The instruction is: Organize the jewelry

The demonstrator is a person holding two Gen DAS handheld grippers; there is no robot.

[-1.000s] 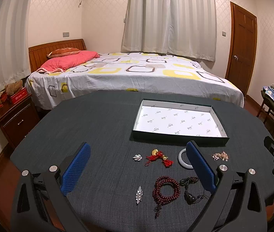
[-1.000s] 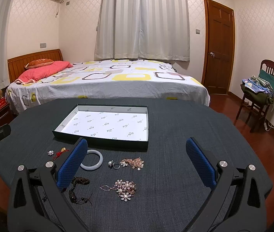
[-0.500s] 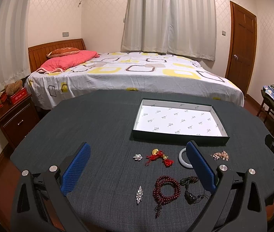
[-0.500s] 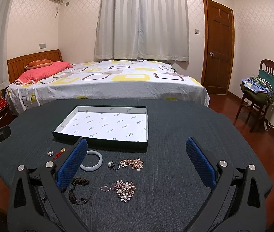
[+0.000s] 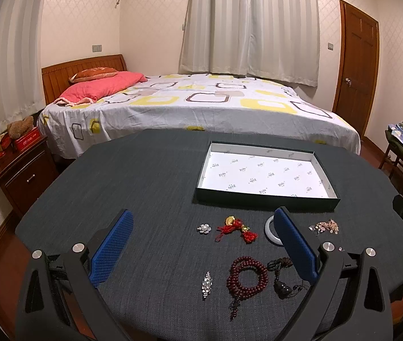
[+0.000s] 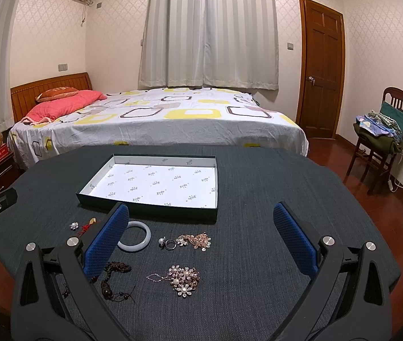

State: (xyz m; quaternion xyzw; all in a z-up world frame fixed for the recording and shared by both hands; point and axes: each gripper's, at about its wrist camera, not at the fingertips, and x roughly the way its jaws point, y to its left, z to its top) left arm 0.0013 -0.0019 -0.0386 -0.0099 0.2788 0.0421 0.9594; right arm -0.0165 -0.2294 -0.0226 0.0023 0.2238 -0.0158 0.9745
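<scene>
Dark grey cloth covers the table (image 5: 144, 176), and on it, beyond both sets of fingers, sits the shallow box (image 6: 155, 207) with its white printed lining, nothing in it yet. The jewelry lies loose on the cloth between box and fingers. Ahead of the left gripper (image 5: 201, 244), inside its wide gap, are the red bead bracelet (image 5: 247, 275) close in toward the right finger, a small crystal pin (image 5: 207, 285) nearer the middle with its long axis running away from the camera, a red tassel charm (image 5: 237, 228) farther out, and a pearl flower brooch (image 5: 204, 228) to that charm's left. The white bangle (image 6: 136, 236) is half hidden behind the left gripper's right finger, yet the right wrist view shows it whole, touching the tip of the right gripper's left finger. The right gripper (image 6: 201, 244) is likewise spread wide and holds nothing; within its gap lie a large pearl brooch (image 6: 183, 280) close in, and a ring (image 6: 169, 244) beside a gold cluster (image 6: 197, 240) farther toward the box. A dark cord pendant (image 6: 110, 281) appears in both views, low by the inner finger of each. Beads and pin look best placed for the left hand, the pearl brooch for the right; either pick would probably mean a short drop forward, then a carry straight ahead to the box.
</scene>
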